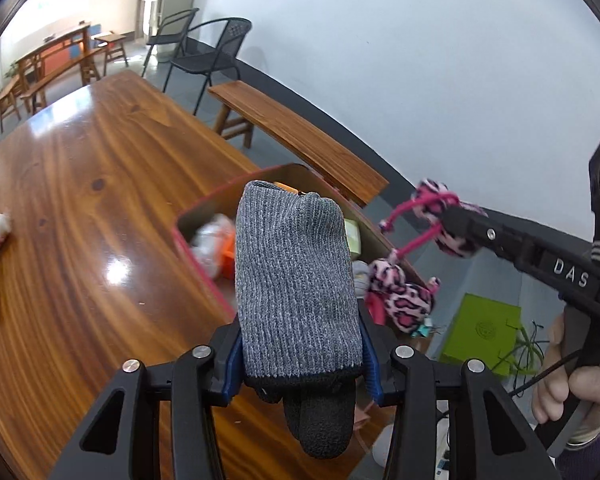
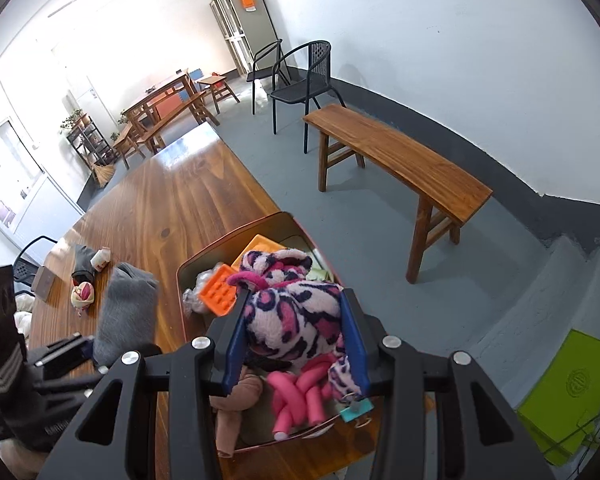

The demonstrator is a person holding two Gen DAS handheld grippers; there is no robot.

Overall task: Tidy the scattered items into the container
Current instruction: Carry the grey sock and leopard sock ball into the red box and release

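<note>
My left gripper (image 1: 300, 354) is shut on a grey knitted glove (image 1: 296, 272) with a black end, held over the near rim of the container (image 1: 204, 210), a red-edged box on the wooden table. My right gripper (image 2: 296, 336) is shut on a pink leopard-print plush item (image 2: 296, 308) above the box (image 2: 186, 270). In the left wrist view the right gripper (image 1: 450, 216) comes in from the right with the plush (image 1: 404, 296) dangling on pink cords. The right wrist view shows the grey glove (image 2: 126, 312) at the left. The box holds an orange tray (image 2: 220, 292), pink foam rollers (image 2: 296, 396) and a brown cloth (image 2: 236, 404).
A dark glove (image 2: 82, 260), a small white bottle (image 2: 100, 258) and a pink-yellow ball (image 2: 83, 294) lie on the table left of the box. A wooden bench (image 2: 400, 164), two black chairs (image 2: 300, 84) and a green box (image 2: 568, 392) stand on the floor beyond the table's right edge.
</note>
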